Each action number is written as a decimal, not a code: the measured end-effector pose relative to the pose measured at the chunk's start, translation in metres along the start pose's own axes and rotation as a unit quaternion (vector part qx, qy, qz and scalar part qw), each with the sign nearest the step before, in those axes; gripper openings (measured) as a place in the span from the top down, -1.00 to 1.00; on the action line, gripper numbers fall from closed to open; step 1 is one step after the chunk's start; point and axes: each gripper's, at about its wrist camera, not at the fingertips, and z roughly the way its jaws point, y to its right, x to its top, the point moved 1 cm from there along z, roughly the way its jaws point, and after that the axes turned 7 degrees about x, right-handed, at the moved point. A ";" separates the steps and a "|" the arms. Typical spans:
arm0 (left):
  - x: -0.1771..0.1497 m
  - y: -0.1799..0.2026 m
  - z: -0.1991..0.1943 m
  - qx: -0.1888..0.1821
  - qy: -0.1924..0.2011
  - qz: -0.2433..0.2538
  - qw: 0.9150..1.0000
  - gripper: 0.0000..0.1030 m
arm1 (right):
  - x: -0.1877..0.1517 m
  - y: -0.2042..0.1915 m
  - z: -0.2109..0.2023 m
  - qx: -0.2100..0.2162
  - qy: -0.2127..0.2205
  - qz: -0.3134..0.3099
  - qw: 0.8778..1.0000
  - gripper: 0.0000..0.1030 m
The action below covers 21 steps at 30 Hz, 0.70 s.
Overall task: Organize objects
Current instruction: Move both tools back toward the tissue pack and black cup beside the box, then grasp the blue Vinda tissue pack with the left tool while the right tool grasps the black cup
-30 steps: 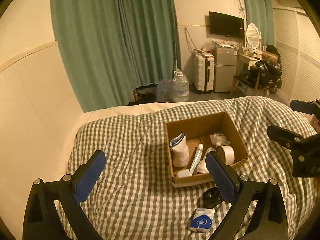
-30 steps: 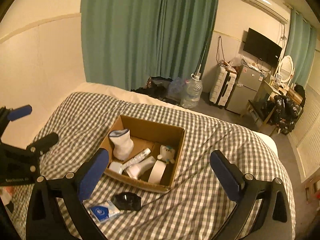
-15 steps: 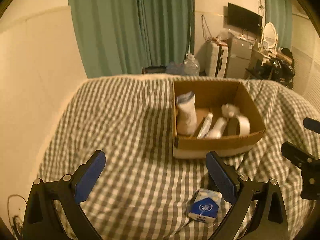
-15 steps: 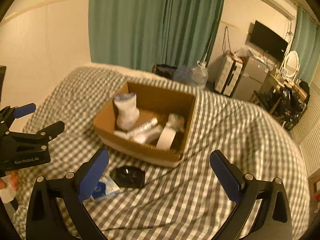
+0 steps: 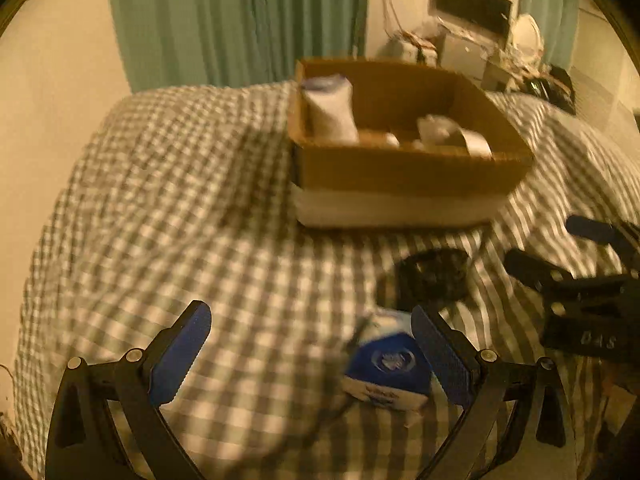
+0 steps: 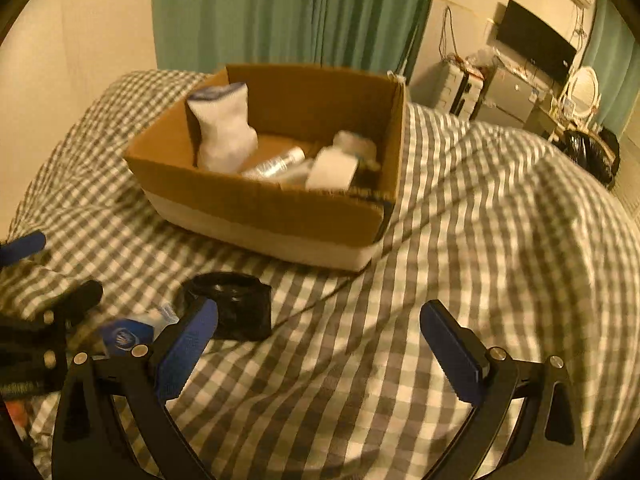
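Both tools, left tool and right tool, hover released over the checked bed; cardboard box at 12 o'clock, blue packet at the left tool's 3 o'clock.

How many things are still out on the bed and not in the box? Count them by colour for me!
Blue and white: 1, the small packet
Black: 1, the black object
Total: 2 lying on the checked blanket in front of the cardboard box
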 end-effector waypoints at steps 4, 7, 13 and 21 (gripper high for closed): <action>-0.011 0.014 0.013 -0.016 -0.023 0.022 0.999 -1.00 | -0.002 0.001 0.008 -0.005 -0.011 0.002 1.000 -0.97; -0.017 0.022 0.017 -0.039 -0.038 0.032 0.998 -1.00 | -0.004 0.003 0.012 -0.008 -0.016 0.008 1.000 -0.97; -0.025 0.036 0.037 -0.035 -0.065 0.057 0.996 -1.00 | -0.005 0.002 0.013 -0.011 -0.016 0.017 1.000 -0.97; -0.023 0.034 0.035 -0.103 -0.064 0.039 0.992 -0.16 | -0.006 -0.006 0.014 -0.015 -0.016 0.016 1.000 -0.97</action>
